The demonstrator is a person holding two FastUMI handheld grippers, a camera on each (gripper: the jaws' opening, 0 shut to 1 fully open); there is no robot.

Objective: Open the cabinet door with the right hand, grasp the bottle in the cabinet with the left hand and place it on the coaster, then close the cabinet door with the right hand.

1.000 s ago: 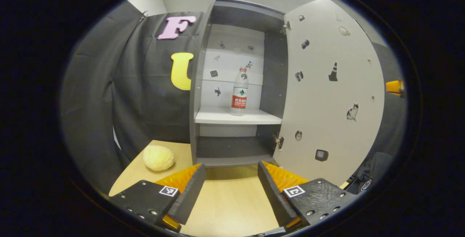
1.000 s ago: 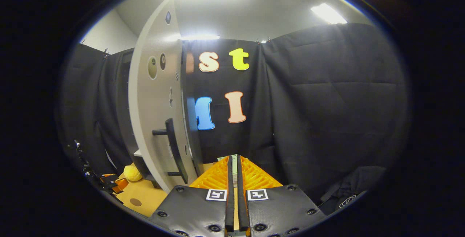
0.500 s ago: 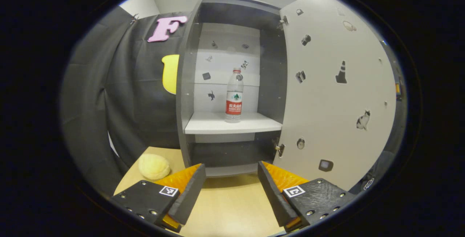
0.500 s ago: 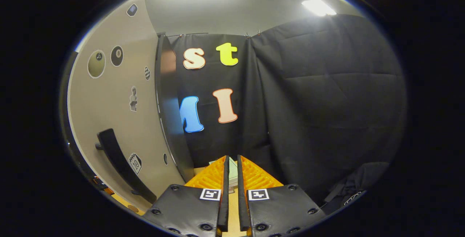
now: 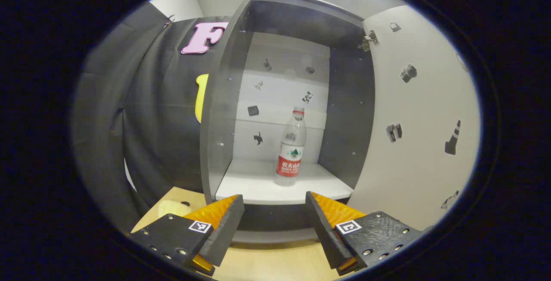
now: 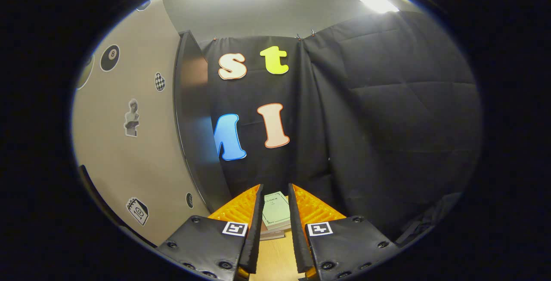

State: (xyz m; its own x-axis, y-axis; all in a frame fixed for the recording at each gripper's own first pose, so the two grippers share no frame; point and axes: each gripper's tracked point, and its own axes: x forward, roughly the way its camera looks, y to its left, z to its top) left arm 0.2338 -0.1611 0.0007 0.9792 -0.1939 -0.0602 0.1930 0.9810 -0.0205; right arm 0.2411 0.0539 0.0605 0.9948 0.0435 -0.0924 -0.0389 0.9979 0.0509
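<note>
Booth cabinet point(image 5: 224, 113) door point(image 5: 422, 113) swung wide, frame right | bottle point(image 5: 291, 152) upright mid-shelf point(image 5: 258, 186), centre frame | left gripper point(image 5: 274, 212) gaping, empty, below shelf edge | right gripper point(image 6: 274, 212) narrowly parted, holding nothing | tip: lift, straddle the label, squeeze gently.

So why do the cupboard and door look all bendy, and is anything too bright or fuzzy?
Left gripper view: the fisheye lens bows the cupboard sides and door; the bottle looks sharp, though the inside above it sits in shade. Right gripper view: two ceiling lights glare white, the door's edge curves, and the booklet between the fingers is a bit soft.
</note>
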